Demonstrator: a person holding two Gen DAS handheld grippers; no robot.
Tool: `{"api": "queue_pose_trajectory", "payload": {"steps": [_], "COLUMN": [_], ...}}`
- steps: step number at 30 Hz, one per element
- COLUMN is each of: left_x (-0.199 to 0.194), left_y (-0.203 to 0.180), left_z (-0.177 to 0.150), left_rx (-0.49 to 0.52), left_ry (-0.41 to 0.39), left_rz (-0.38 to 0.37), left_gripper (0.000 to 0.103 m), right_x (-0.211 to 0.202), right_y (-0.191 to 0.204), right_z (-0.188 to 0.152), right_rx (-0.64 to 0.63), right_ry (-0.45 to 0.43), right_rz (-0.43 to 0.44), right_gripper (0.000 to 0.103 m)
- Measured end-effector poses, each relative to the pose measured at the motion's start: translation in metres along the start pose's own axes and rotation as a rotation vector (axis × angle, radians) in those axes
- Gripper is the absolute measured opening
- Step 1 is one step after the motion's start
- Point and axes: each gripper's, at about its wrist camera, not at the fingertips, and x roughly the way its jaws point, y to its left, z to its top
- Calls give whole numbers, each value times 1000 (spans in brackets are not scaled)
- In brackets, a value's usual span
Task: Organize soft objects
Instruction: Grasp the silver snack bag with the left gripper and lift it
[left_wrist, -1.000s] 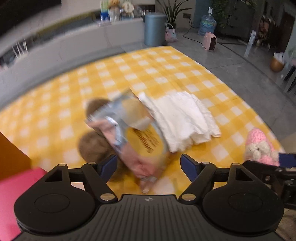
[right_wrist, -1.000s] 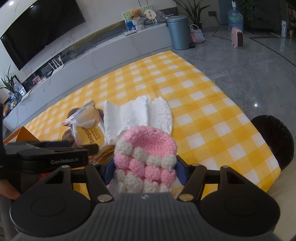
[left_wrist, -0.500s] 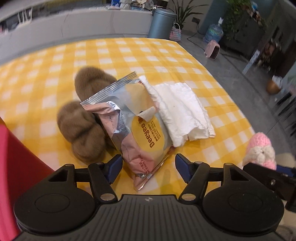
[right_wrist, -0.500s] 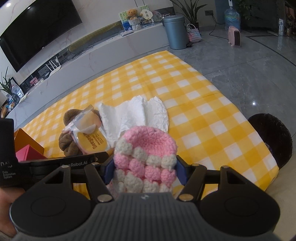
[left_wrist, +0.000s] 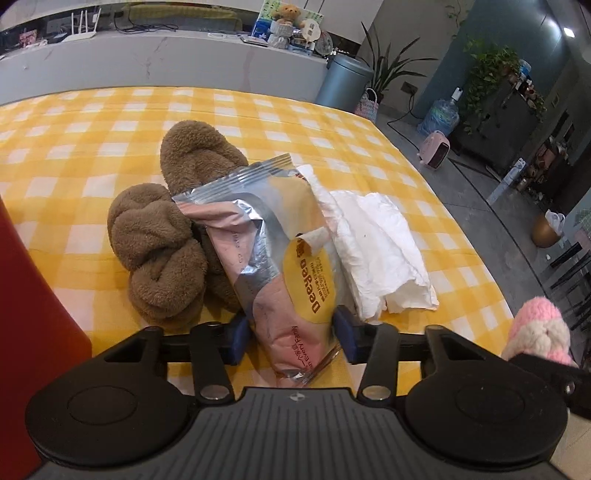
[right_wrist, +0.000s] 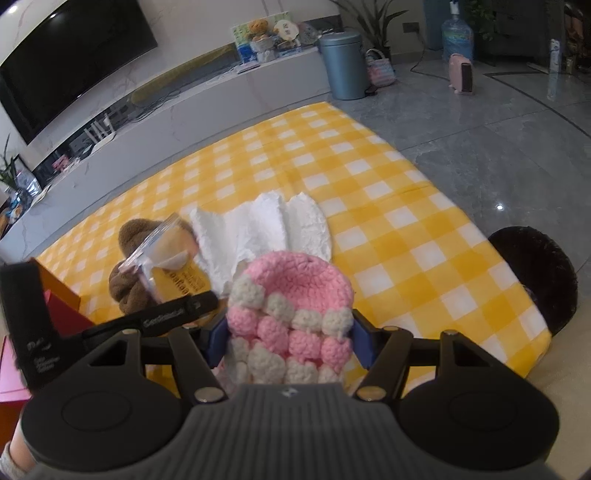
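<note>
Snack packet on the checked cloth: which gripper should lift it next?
Left. The left gripper already straddles the snack packet, its jaws just closing on its near end. The right gripper is full, shut on the pink crochet piece.

Both fisheye views are bending straight lines hard: the counter (left_wrist: 166, 44) is arching across the top of the left view, the TV (right_wrist: 70, 59) is curving at the upper left of the right view. The left view is looking dimmer and warmer, its upper right going dark apart from one ceiling lamp glowing. The right view is reading brighter; soft daylight is glaring off the floor (right_wrist: 498, 155) at right. Shadows under the bag (left_wrist: 280, 266) are staying soft. The pink hat (right_wrist: 291, 321) at lower centre is blurring slightly.
</note>
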Motion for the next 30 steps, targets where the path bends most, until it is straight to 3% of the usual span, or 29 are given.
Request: {"api": "queue_pose_trajectory", "payload": {"steps": [1, 7, 12, 18, 23, 26, 28, 30], "left_x": [-2, -16, -45, -69, -63, -55, -47, -41], "left_y": [-1, -12, -23, -23, -21, -17, -17, -21], "left_z": [0, 5, -6, -38, -53, -53, -54, -56], "left_rx": [5, 67, 215, 251, 285, 262, 259, 277], "left_ry": [8, 76, 109, 156, 106, 98, 103, 86], "left_rz": [7, 6, 11, -40, -111, -196, -224, -227], "left_gripper": [39, 26, 22, 21, 24, 27, 43, 52], "right_x": [0, 0, 1, 3, 4, 3, 3, 3], "right_y": [-1, -4, -1, 2, 3, 3, 2, 2], "right_z": [0, 1, 1, 0, 0, 0, 0, 0], "right_rx": [4, 11, 0, -10, -17, -16, -11, -13], "right_ry": [-4, -5, -3, 1, 4, 0, -1, 0], "right_rz": [-8, -18, -18, -25, -29, -24, -17, -18], "right_gripper": [65, 65, 65, 65, 65, 65, 65, 65]}}
